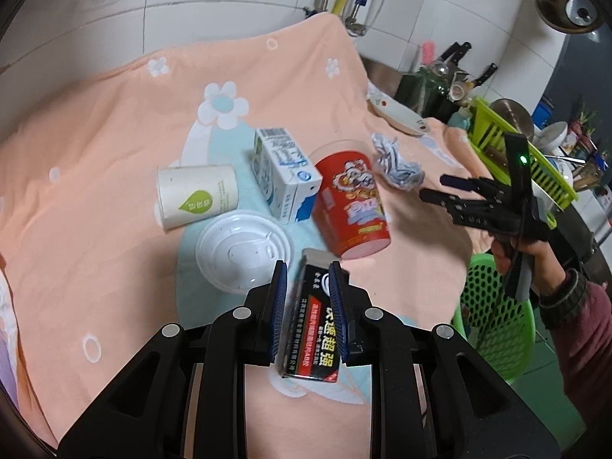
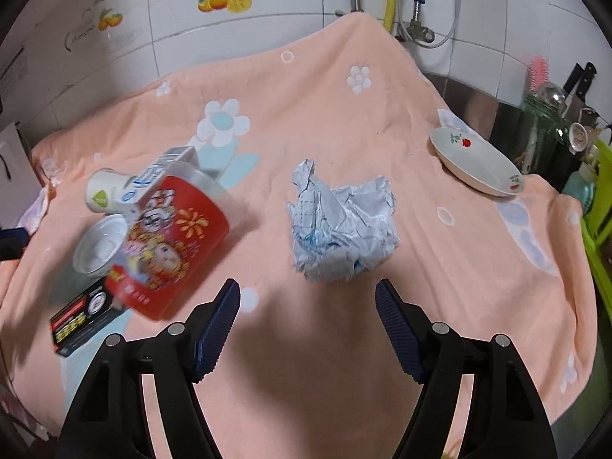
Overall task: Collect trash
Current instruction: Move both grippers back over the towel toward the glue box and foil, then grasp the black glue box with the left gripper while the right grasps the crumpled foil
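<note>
The left hand-held gripper (image 1: 308, 279) was closed on a black carton (image 1: 313, 329), its blue ribbed pads (image 1: 278, 306) pressing the two long sides while the box's far end pointed toward the other litter. Whether the carton was lifted clear or rested on the desk (image 1: 95, 134), which was draped in a peach flowered cloth, could not be told. Just beyond it lay a white plastic lid (image 1: 243, 254); farther out lay a toppled paper cup (image 1: 197, 195), a milk carton (image 1: 285, 174) and a red snack tub (image 1: 350, 202) on its side, the tub leaning against the milk carton.

The right hand-held gripper (image 2: 308, 325) hovered with its jaws spread wide and empty, directly short of a crumpled paper ball (image 2: 342, 225) that lay apart from the rest. A flowered plate (image 2: 474, 164) sat at the desk's right edge, and a green perforated basket (image 1: 493, 313), probably the bin, stood below that edge.

Risks, as judged: the smooth carton was held only along narrow side faces, so tilting it toward the basket could let it slide out. The light paper ball could be pushed away if the open jaws closed off-centre. The tub, lying on its curved wall, could roll if nudged.
</note>
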Demonstrator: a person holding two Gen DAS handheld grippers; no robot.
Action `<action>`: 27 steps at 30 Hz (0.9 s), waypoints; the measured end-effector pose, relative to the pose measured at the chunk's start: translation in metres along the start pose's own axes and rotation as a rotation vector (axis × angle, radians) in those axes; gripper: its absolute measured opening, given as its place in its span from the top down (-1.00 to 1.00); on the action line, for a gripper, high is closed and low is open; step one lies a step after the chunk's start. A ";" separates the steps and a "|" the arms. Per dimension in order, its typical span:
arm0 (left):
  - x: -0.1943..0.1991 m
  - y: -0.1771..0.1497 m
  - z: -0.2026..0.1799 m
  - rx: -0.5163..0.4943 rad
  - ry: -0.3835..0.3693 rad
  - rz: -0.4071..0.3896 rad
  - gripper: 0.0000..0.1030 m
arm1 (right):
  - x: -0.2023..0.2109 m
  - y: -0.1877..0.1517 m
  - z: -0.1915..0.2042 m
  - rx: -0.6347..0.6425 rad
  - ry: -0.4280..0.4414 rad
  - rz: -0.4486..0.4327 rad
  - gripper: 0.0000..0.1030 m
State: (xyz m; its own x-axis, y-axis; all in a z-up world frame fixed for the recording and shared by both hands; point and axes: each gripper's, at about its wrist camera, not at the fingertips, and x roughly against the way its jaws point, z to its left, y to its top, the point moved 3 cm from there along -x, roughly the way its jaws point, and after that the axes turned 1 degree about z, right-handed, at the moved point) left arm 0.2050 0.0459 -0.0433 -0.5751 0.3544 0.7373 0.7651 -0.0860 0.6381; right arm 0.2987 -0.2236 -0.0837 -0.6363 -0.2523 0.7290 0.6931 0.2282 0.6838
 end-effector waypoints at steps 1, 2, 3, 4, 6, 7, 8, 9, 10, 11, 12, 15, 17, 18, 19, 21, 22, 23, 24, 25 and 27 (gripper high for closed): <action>-0.002 -0.001 0.001 0.000 0.001 0.008 0.57 | -0.005 0.003 -0.001 0.000 -0.008 0.004 -0.38; -0.004 -0.003 0.001 -0.002 0.002 0.014 0.57 | -0.010 0.005 -0.002 -0.001 -0.012 0.007 -0.38; -0.007 -0.004 0.002 -0.006 0.004 0.021 0.57 | -0.015 0.007 -0.004 -0.003 -0.018 0.012 -0.38; -0.009 -0.005 0.002 -0.007 0.004 0.026 0.57 | -0.018 0.009 -0.005 -0.003 -0.023 0.014 -0.38; -0.014 -0.007 0.004 -0.002 0.000 0.042 0.56 | -0.027 0.013 -0.008 -0.003 -0.031 0.024 -0.38; -0.016 -0.008 0.004 -0.001 -0.001 0.048 0.53 | -0.030 0.014 -0.009 -0.002 -0.031 0.029 -0.38; -0.018 -0.009 0.004 0.000 -0.002 0.053 0.44 | -0.035 0.015 -0.010 0.000 -0.030 0.039 -0.38; -0.019 -0.010 0.003 -0.001 -0.003 0.056 0.40 | -0.039 0.016 -0.010 0.006 -0.035 0.046 -0.38; -0.022 -0.011 0.002 -0.007 -0.004 0.061 0.35 | -0.042 0.017 -0.011 0.010 -0.040 0.048 -0.38; -0.022 -0.013 0.001 -0.011 -0.006 0.064 0.33 | -0.045 0.017 -0.011 0.013 -0.044 0.053 -0.38; -0.024 -0.014 0.000 -0.016 -0.009 0.070 0.32 | -0.048 0.017 -0.011 0.013 -0.045 0.055 -0.38; -0.030 -0.019 -0.004 -0.024 -0.016 0.088 0.19 | -0.055 0.019 -0.013 0.006 -0.048 0.054 -0.38; -0.034 -0.023 -0.006 -0.033 -0.019 0.103 0.16 | -0.057 0.020 -0.014 0.003 -0.050 0.053 -0.35; -0.036 -0.025 -0.007 -0.035 -0.021 0.112 0.16 | -0.058 0.021 -0.015 0.001 -0.054 0.054 -0.25; -0.039 -0.027 -0.009 -0.038 -0.023 0.122 0.15 | -0.059 0.021 -0.017 -0.001 -0.064 0.055 -0.16; -0.043 -0.030 -0.012 -0.044 -0.026 0.133 0.14 | -0.060 0.021 -0.020 -0.017 -0.060 0.054 -0.09; -0.044 -0.031 -0.013 -0.046 -0.028 0.137 0.13 | -0.060 0.020 -0.022 -0.026 -0.062 0.049 0.06; -0.046 -0.031 -0.014 -0.047 -0.030 0.141 0.08 | -0.059 0.020 -0.023 -0.029 -0.064 0.045 0.13; -0.047 -0.032 -0.016 -0.048 -0.032 0.143 0.06 | -0.058 0.019 -0.025 -0.032 -0.065 0.044 0.21; -0.049 -0.034 -0.017 -0.050 -0.033 0.149 0.03 | -0.057 0.019 -0.026 -0.038 -0.063 0.044 0.30; -0.052 -0.035 -0.019 -0.058 -0.033 0.156 0.02 | -0.055 0.017 -0.027 -0.039 -0.062 0.040 0.42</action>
State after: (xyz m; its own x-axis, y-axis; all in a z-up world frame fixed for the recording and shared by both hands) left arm 0.2025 0.0122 -0.1000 -0.4404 0.3625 0.8213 0.8258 -0.1953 0.5290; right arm 0.3552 -0.2313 -0.1131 -0.6268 -0.1843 0.7571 0.7303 0.2000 0.6533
